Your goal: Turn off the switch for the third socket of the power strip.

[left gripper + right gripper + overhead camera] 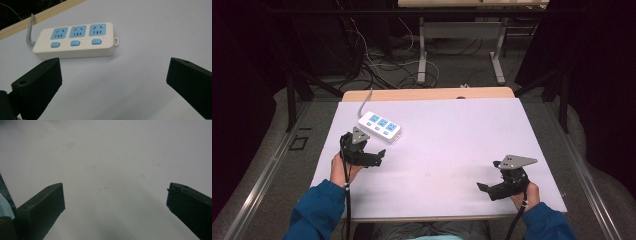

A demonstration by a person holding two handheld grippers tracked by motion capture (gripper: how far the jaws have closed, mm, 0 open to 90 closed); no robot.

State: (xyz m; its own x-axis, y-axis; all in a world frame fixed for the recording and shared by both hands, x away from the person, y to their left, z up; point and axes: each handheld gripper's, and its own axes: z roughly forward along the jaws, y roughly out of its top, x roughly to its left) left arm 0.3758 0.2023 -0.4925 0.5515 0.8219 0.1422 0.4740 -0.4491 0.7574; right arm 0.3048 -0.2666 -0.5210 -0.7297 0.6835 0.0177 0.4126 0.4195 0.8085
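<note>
High view: left gripper (pixel 379 154), jaws apart and empty, sits just short of the power strip (pixel 379 126) at the table's (pixel 437 165) far left; right gripper (pixel 484 188) open, idle. Contact not yet made; all handling remains

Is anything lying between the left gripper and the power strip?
Nothing visible. The left gripper is open, facing the power strip, with bare white table cover between them. The strip's grey cord trails off the far side, away from the gripper.
</note>
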